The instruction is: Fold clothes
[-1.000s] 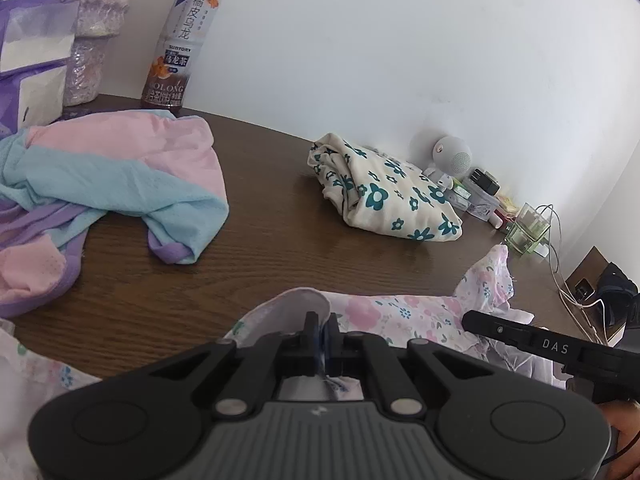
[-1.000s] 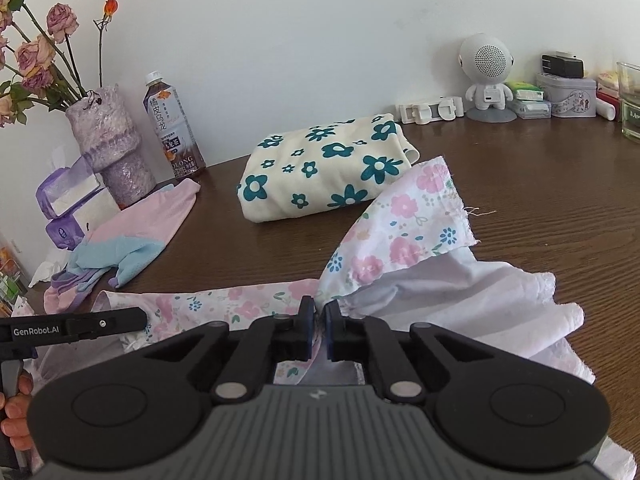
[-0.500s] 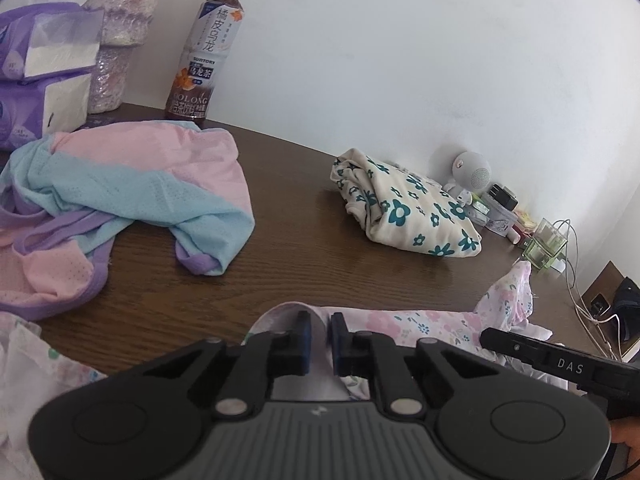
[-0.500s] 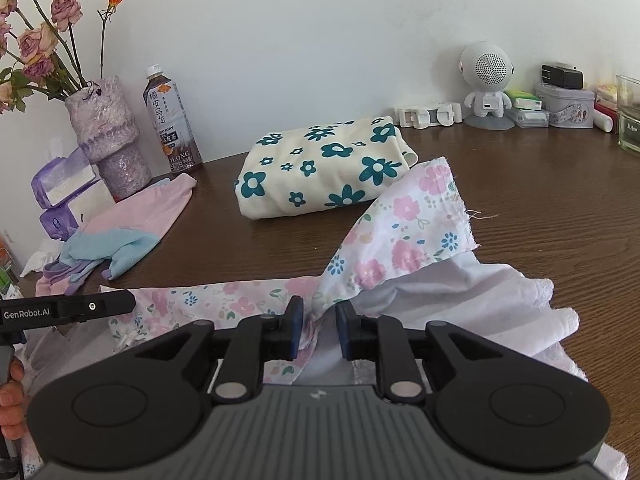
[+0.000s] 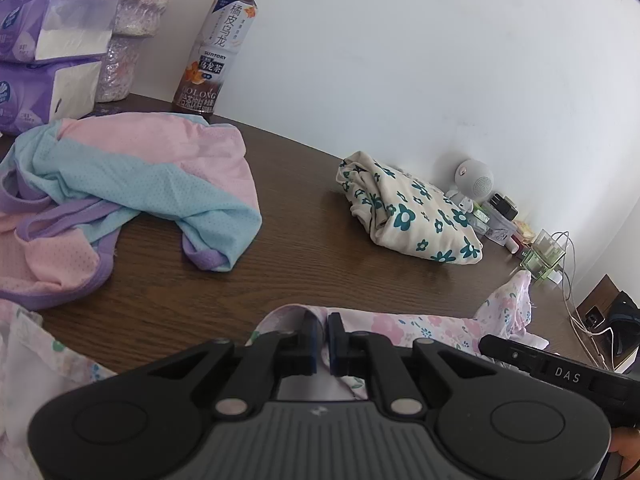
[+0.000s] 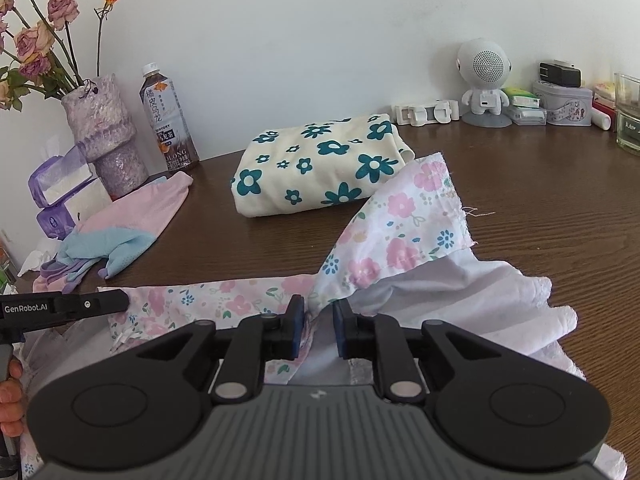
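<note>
A white garment with pink flowers [image 6: 404, 216] lies along the near edge of the brown table [image 6: 560, 208]; it also shows in the left wrist view [image 5: 404, 326]. My left gripper [image 5: 323, 342] is slightly open over a raised fold of its hem. My right gripper [image 6: 319, 326] is open, jaws apart on either side of a fabric ridge, not pinching it. A folded cream garment with teal flowers [image 6: 320, 164] lies further back, and it shows too in the left wrist view [image 5: 412, 216].
A crumpled pink, blue and purple garment [image 5: 120, 192] lies at left. A tea bottle [image 5: 218, 46], tissue packs [image 5: 44, 60] and a vase of roses [image 6: 104, 132] stand by the wall. A small robot figure [image 6: 484, 80], tins and a glass [image 6: 628, 112] crowd the right rear.
Both grippers were shut on the floral garment a second ago and have opened, letting it go. The left camera has drawn back slightly.
</note>
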Demonstrator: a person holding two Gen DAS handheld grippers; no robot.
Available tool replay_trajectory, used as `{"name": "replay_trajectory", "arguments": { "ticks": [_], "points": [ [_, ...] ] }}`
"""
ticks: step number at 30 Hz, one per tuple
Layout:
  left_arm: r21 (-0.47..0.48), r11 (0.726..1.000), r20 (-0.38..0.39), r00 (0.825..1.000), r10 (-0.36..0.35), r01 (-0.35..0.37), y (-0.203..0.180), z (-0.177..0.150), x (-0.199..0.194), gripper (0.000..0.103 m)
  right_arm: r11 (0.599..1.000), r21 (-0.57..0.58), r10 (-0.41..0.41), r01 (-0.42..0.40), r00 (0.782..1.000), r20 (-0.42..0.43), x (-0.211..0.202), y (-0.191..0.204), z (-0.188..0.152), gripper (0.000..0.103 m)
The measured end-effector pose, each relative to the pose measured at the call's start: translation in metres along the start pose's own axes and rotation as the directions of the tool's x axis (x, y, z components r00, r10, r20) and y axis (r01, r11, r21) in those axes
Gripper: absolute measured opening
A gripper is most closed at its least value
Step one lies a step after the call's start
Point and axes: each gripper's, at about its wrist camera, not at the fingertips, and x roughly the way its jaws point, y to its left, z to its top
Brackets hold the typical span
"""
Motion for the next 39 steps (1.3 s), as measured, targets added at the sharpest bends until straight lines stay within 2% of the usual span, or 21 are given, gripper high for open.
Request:
{"name": "replay_trajectory", "arguments": {
  "ticks": [39],
  "points": [
    [0.000, 1.000, 0.000, 1.000, 0.001, -0.001, 0.0006, -0.0001, 0.0002, 0.006, 1.000, -0.024, -0.005, 0.005, 1.000, -0.002, 0.0002, 0.0050, 0.0004, 0.020]
  ]
}}
